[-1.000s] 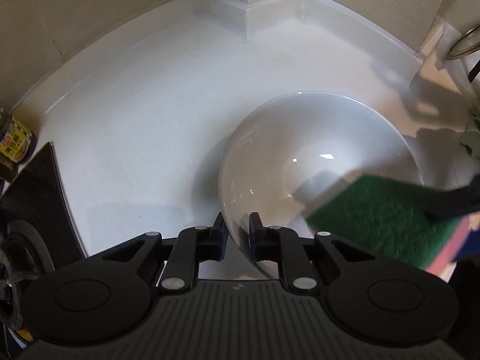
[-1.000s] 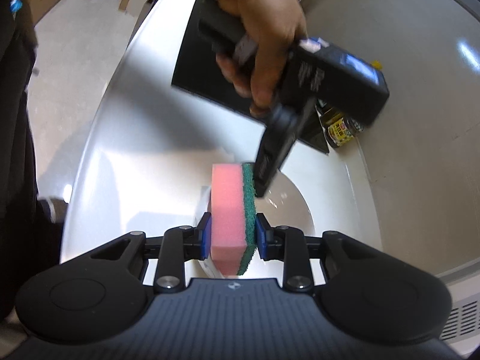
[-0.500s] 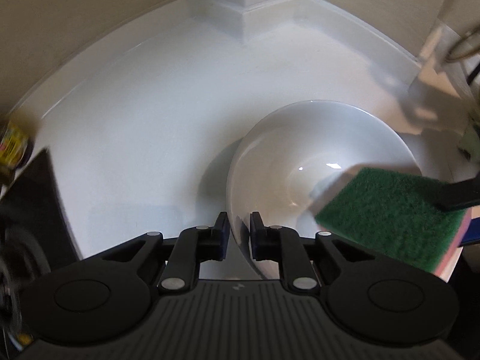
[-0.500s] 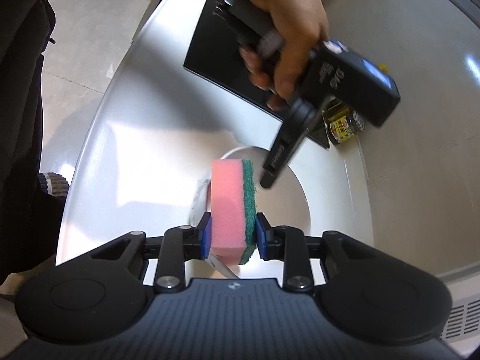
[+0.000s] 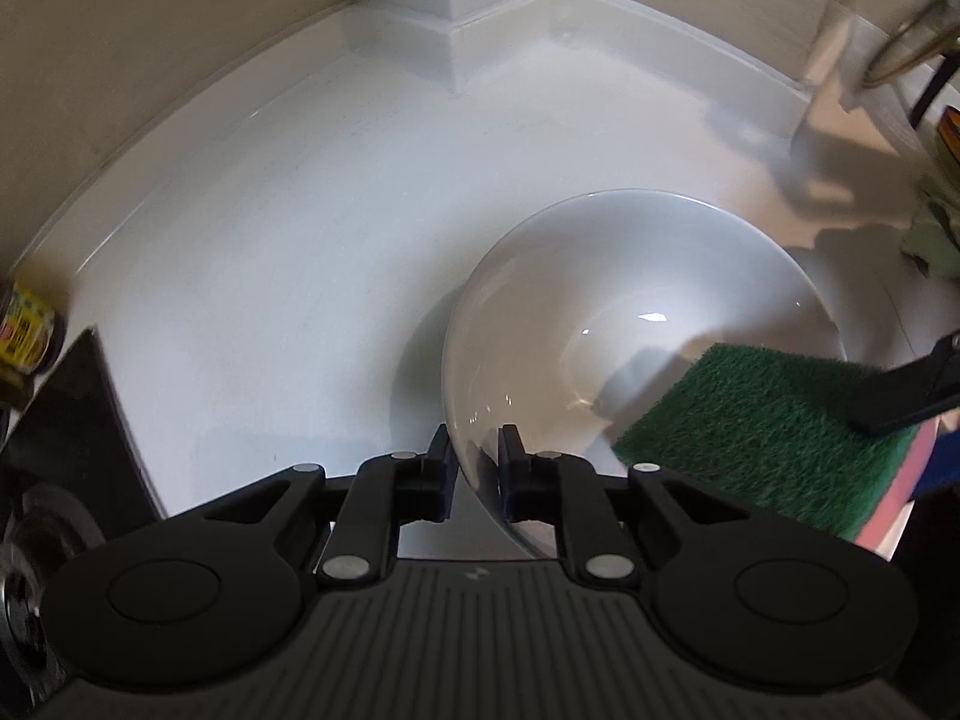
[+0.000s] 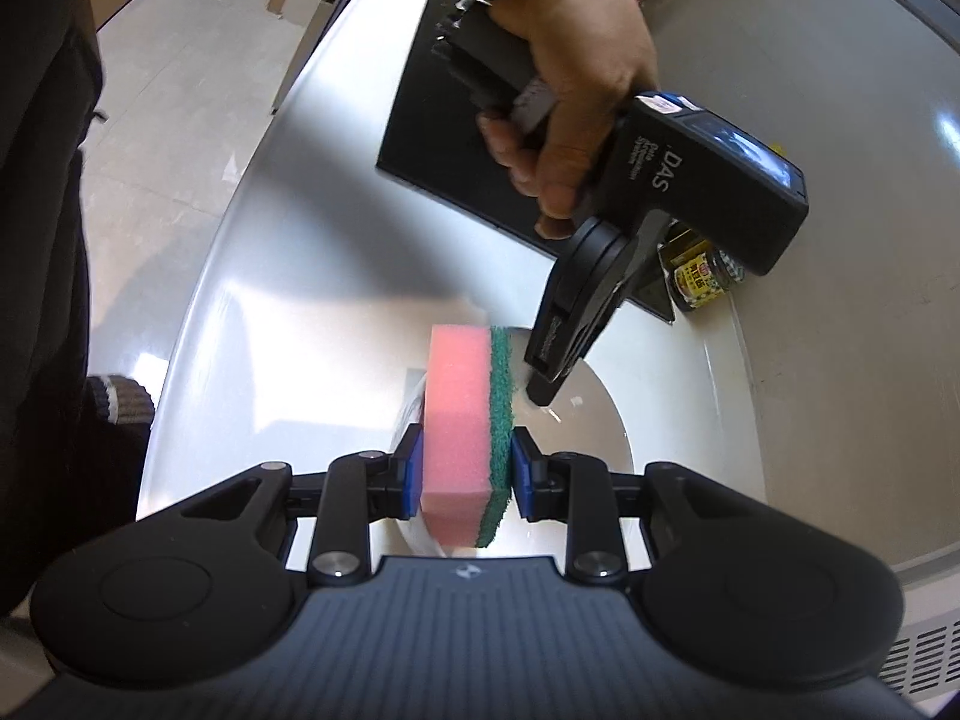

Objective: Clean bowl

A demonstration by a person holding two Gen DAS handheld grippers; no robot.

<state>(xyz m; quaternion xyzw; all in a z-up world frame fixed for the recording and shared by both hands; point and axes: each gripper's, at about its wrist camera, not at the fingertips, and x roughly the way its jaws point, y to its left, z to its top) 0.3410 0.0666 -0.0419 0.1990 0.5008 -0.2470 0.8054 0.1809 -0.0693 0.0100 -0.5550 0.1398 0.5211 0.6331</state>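
Note:
A white bowl (image 5: 600, 300) rests on the white counter (image 5: 300, 240). My left gripper (image 5: 474, 462) is shut on the bowl's near rim, one finger inside and one outside. It also shows in the right wrist view (image 6: 543, 384), over the bowl (image 6: 594, 438). My right gripper (image 6: 462, 468) is shut on a pink sponge with a green scouring face (image 6: 462, 420). In the left wrist view the sponge (image 5: 750, 432) hangs over the bowl's right side, green face towards the inside. Whether it touches the bowl I cannot tell.
A black stove top (image 6: 468, 138) lies at the counter's far end, with a small jar (image 6: 699, 282) beside it. The jar also shows in the left wrist view (image 5: 24, 330). Walls (image 5: 150, 30) close the counter corner. A green cloth (image 5: 930, 240) lies right.
The bowl was tilted and then came back a little in my left gripper. The sponge has shifted slightly over the bowl's right side.

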